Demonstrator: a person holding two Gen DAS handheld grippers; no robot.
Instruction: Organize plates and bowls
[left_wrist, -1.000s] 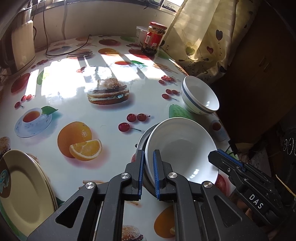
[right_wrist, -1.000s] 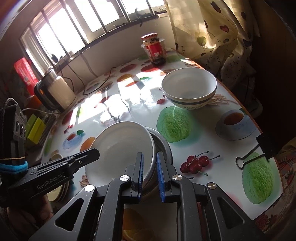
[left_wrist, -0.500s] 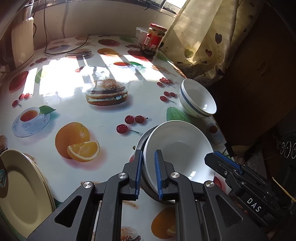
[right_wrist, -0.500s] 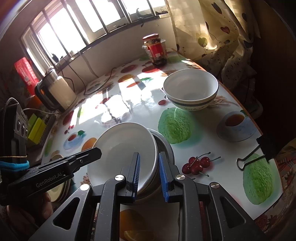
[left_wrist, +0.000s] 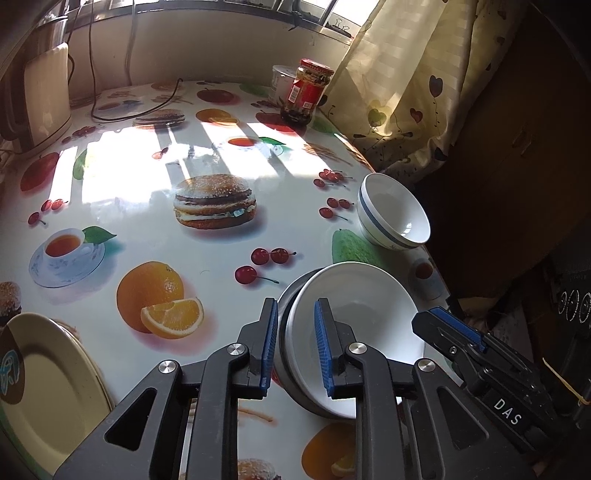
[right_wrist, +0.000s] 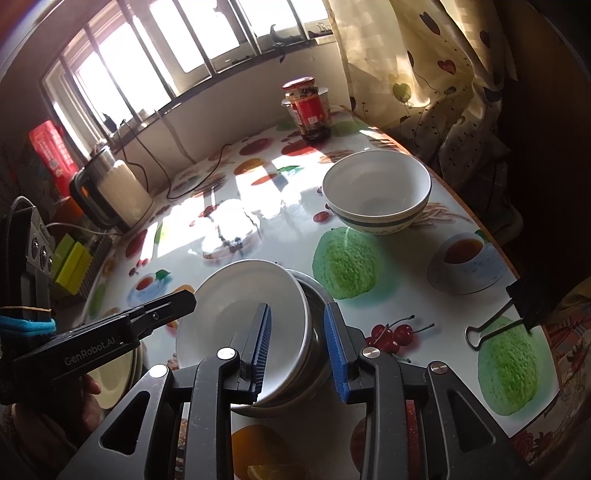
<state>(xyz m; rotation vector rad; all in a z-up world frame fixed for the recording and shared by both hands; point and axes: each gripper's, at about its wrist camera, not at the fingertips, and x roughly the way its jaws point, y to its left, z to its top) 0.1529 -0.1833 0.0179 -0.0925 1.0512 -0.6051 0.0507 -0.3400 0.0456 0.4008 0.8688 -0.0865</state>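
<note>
Fruit-print table (left_wrist: 110, 177) carrying everything. Yellow plate (left_wrist: 48, 373) at the near left edge. White bowl (left_wrist: 354, 332) nested, slightly tilted, in a steel bowl (right_wrist: 314, 295) near the right edge, likely just stacked. Blue-banded bowl (right_wrist: 376, 192) farther along that edge, probably next. Left gripper (left_wrist: 295, 347) and right gripper (right_wrist: 297, 350) both released, straddling opposite rims without pinching.

Both the left claw (left_wrist: 294, 345) and right claw (right_wrist: 297, 353) have opened, releasing the white bowl's (right_wrist: 240, 317) rim.
</note>
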